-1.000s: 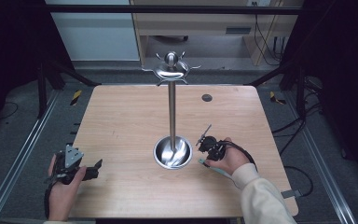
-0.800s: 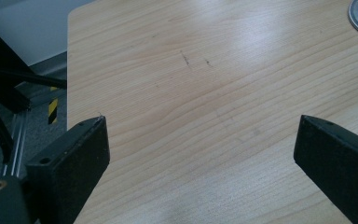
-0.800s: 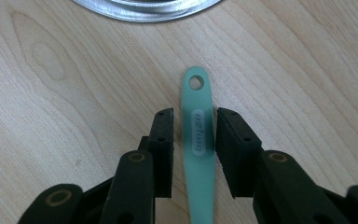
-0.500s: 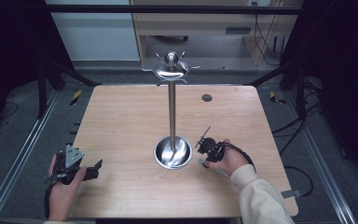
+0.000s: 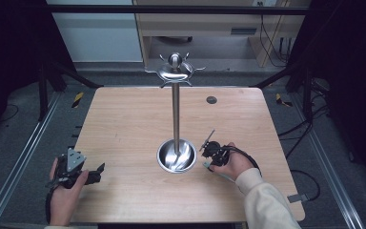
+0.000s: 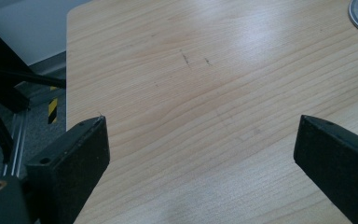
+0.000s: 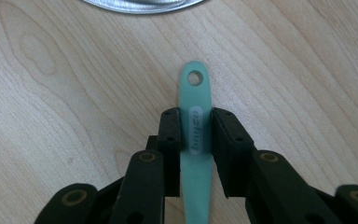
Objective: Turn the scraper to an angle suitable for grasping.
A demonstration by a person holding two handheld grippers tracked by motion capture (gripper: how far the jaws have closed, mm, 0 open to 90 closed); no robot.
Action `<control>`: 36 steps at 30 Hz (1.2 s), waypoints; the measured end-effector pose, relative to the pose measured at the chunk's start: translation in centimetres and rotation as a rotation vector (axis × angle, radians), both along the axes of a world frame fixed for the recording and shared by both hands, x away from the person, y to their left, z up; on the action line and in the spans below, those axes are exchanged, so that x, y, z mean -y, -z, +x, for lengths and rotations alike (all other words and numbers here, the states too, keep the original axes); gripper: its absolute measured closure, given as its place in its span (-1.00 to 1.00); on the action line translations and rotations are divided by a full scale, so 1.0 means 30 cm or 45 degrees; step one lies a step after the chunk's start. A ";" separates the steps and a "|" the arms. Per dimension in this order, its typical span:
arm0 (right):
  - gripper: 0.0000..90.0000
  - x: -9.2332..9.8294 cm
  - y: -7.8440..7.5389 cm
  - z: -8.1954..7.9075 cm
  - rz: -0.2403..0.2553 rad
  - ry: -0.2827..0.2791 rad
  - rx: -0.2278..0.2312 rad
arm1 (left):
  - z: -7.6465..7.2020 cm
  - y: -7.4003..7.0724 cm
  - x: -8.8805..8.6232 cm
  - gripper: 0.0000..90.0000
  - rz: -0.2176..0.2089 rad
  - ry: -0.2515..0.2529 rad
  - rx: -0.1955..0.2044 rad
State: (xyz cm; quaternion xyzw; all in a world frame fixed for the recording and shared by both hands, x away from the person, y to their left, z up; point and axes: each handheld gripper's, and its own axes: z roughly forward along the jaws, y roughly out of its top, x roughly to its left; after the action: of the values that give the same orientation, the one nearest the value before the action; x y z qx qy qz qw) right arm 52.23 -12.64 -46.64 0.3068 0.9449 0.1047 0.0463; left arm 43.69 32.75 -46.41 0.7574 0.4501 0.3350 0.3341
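Right gripper point(image 7: 196, 128), jaws just closing, clamps the mint-green handle point(image 7: 195, 121) lying flat near the steel stand's base point(image 5: 176, 156); left gripper point(image 6: 200, 140) wide open

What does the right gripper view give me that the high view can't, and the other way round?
Right gripper view: the green handle has a hanging hole at its end and raised lettering, and the right gripper has just been closing, its pads at the handle's edges. High view: the steel stand with hooks on top, and the left gripper at the table's near left. Both: the stand's round base and the wooden tabletop.
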 end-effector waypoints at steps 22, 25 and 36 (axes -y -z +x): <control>0.66 0.090 -0.243 -0.005 0.217 0.082 0.204 | -0.001 0.000 -0.002 -0.93 0.001 0.001 -0.002; 0.66 0.116 -0.309 -0.012 0.260 0.095 0.253 | 0.000 -0.001 -0.010 -0.93 0.001 -0.004 -0.006; 0.65 0.191 -0.511 0.001 0.409 0.128 0.424 | -0.006 -0.003 -0.004 -0.93 -0.013 0.006 0.000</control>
State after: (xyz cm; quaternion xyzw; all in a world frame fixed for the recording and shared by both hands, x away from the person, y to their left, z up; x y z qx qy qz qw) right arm 52.27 -18.37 -31.31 0.3354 0.8789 0.3006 0.1571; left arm 43.51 32.87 -46.32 0.7568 0.4500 0.3318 0.3387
